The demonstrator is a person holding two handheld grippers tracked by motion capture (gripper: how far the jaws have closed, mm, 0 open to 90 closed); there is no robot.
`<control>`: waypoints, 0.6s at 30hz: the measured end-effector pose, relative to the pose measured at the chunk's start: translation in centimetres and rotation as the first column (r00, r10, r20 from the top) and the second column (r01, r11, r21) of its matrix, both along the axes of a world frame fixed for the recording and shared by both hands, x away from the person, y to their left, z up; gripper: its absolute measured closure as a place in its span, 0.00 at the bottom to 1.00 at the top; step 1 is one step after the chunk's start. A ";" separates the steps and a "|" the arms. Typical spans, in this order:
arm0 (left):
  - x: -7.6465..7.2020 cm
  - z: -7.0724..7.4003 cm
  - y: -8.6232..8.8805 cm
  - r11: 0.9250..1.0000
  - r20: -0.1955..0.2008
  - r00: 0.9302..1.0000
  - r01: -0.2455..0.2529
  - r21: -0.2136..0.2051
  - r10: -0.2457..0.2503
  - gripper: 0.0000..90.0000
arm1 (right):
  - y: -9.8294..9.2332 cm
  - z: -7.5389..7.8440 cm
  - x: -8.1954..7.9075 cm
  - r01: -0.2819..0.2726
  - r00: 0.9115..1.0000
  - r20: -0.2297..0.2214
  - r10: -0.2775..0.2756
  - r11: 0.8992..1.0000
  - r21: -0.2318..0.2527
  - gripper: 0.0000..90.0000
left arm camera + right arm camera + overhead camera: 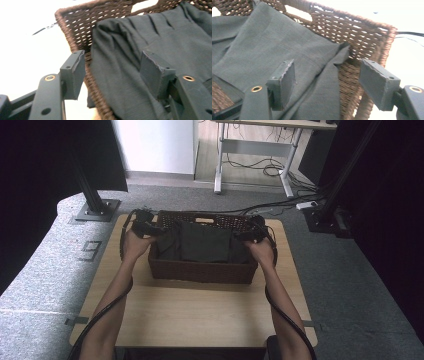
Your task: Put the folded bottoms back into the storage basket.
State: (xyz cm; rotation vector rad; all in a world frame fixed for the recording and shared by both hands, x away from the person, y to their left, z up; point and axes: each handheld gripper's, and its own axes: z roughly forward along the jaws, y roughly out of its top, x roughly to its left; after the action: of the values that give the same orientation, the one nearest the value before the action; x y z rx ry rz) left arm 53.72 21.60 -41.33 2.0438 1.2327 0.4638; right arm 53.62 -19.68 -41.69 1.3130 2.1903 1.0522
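Observation:
A dark brown wicker basket stands on the far half of the wooden table, with a dark grey cloth lying in it. My left gripper is at the basket's left end and my right gripper at its right end. In the left gripper view, the left gripper is open, its jaws astride the basket wall and the cloth's edge without pressing on them. In the right gripper view, the right gripper is open over a corner of the cloth and the basket wall.
The table has bare wood between the basket and the person. Both forearms reach in from the bottom. On the grey floor behind stand a black post on a base plate, a desk's legs and loose cables.

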 end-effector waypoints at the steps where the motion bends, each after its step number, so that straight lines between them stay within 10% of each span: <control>1: -0.1 -0.2 0.2 1.000 0.001 1.000 -0.004 -0.001 0.004 0.43 | -0.2 0.0 -0.1 0.003 1.000 0.001 -0.003 1.000 -0.003 0.33; 8: -1.2 -1.1 1.5 0.999 0.023 1.000 -0.016 -0.033 0.017 0.45 | -2.0 -0.7 -0.9 0.042 0.999 0.014 -0.042 0.999 -0.022 0.36; 18: -4.1 -1.3 2.5 0.992 0.031 0.998 0.062 -0.111 -0.059 0.22 | -3.7 -1.1 -3.7 0.007 0.999 0.039 -0.008 1.000 0.026 0.20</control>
State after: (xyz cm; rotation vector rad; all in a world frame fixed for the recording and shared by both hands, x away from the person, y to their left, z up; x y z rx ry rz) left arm 49.65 24.13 -42.65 1.9677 1.1514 0.3845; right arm 49.97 -23.35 -42.75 1.2991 2.1485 1.0980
